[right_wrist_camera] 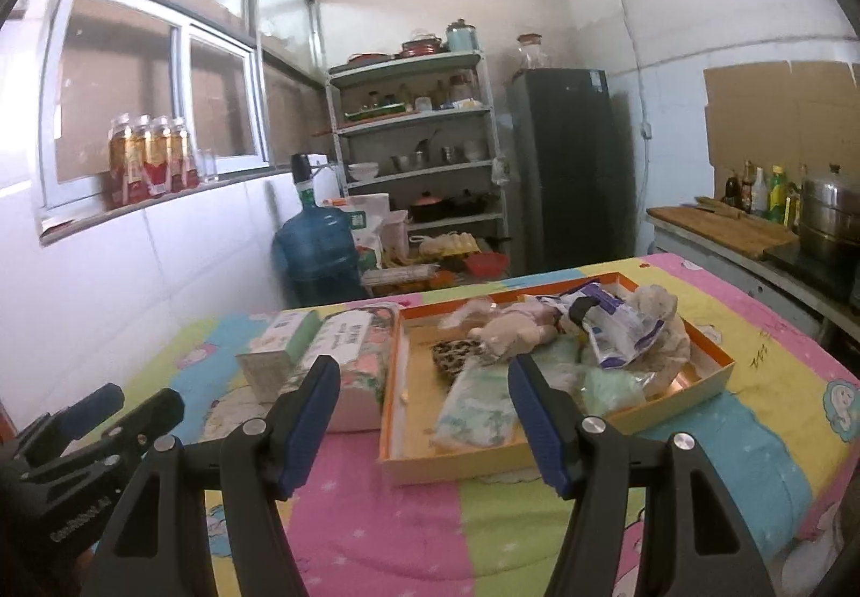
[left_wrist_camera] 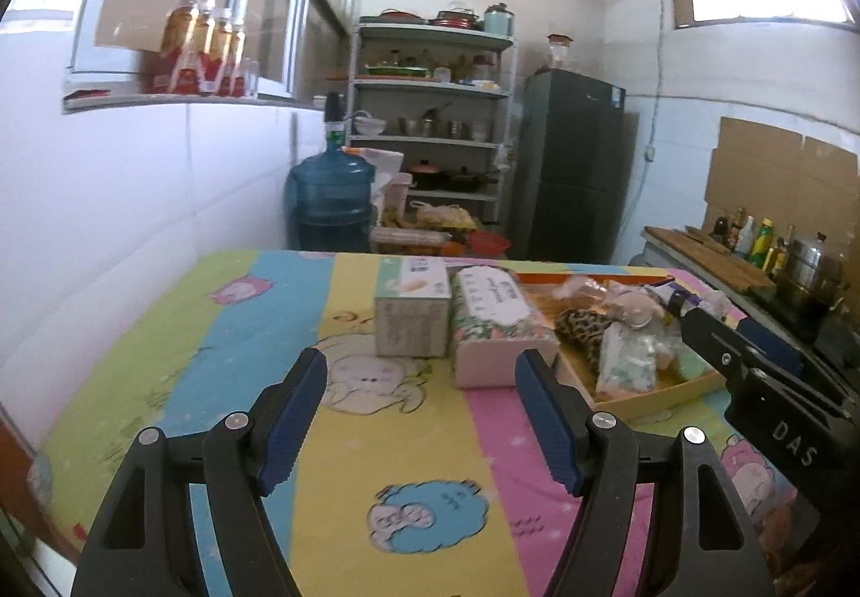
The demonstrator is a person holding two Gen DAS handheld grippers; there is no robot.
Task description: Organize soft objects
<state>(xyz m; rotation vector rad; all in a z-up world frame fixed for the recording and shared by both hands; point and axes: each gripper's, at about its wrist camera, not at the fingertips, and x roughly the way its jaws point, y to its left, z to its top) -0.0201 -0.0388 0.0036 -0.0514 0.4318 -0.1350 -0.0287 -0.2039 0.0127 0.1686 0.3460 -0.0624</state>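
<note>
A shallow orange-rimmed tray (right_wrist_camera: pixel 715 347) (left_wrist_camera: pixel 661 390) lies on the striped cartoon tablecloth (right_wrist_camera: pixel 387 511) (left_wrist_camera: pixel 376 436). In it lie a leopard-print cloth (right_wrist_camera: pixel 454 352) (left_wrist_camera: pixel 583 325), a beige plush toy (right_wrist_camera: pixel 510 328), a pale green tissue pack (right_wrist_camera: pixel 475 409) (left_wrist_camera: pixel 626 363) and a blue-white plastic bag (right_wrist_camera: pixel 618 323). Left of the tray stand a floral tissue pack (left_wrist_camera: pixel 497 323) (right_wrist_camera: pixel 352 344) and a green tissue box (left_wrist_camera: pixel 414 307) (right_wrist_camera: pixel 279 350). My left gripper (left_wrist_camera: pixel 422 409) is open over the cloth, short of the two packs. My right gripper (right_wrist_camera: pixel 424 414) is open in front of the tray, holding nothing.
Behind the table stand a blue water jug (left_wrist_camera: pixel 330 199), a metal shelf rack (left_wrist_camera: pixel 430 113) with pots, and a dark fridge (left_wrist_camera: pixel 570 167). A counter (right_wrist_camera: pixel 736 226) with bottles and a steel pot (right_wrist_camera: pixel 828 210) runs along the right. Drink bottles (right_wrist_camera: pixel 150 156) line the window sill.
</note>
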